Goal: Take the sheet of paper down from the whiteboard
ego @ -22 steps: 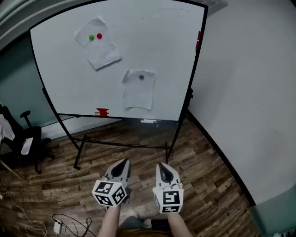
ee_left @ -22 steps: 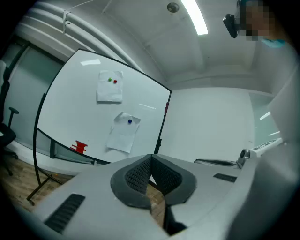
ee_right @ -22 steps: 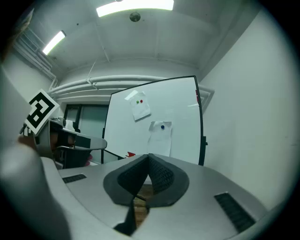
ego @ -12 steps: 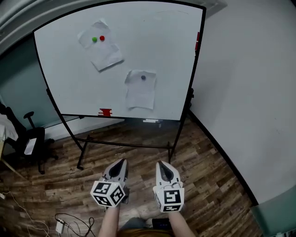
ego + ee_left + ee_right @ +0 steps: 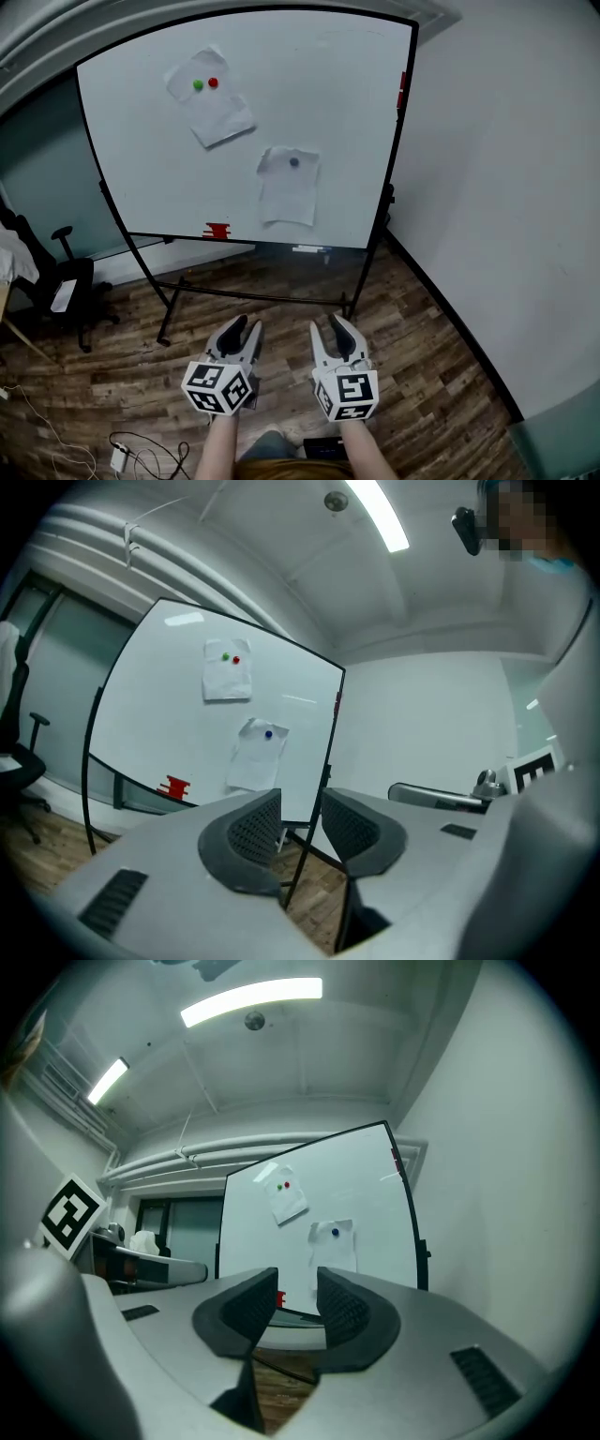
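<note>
Office-like room, large white rolling whiteboard on a black frame [image 5: 141, 141], black swivel office chair [image 5: 58, 286], wood-plank floor [image 5: 412, 347], plain white wall [image 5: 506, 187]

A whiteboard [image 5: 347, 112] stands upright, holding two crumpled white sheets. The upper sheet [image 5: 221, 116] hangs tilted under a green magnet [image 5: 198, 84] and a red magnet [image 5: 213, 82]. The lower sheet [image 5: 287, 195], right of it, hangs under one dark magnet [image 5: 294, 162].

Grey left tool [image 5: 246, 325], right tool [image 5: 329, 324]; marker cubes [image 5: 220, 387]
</note>
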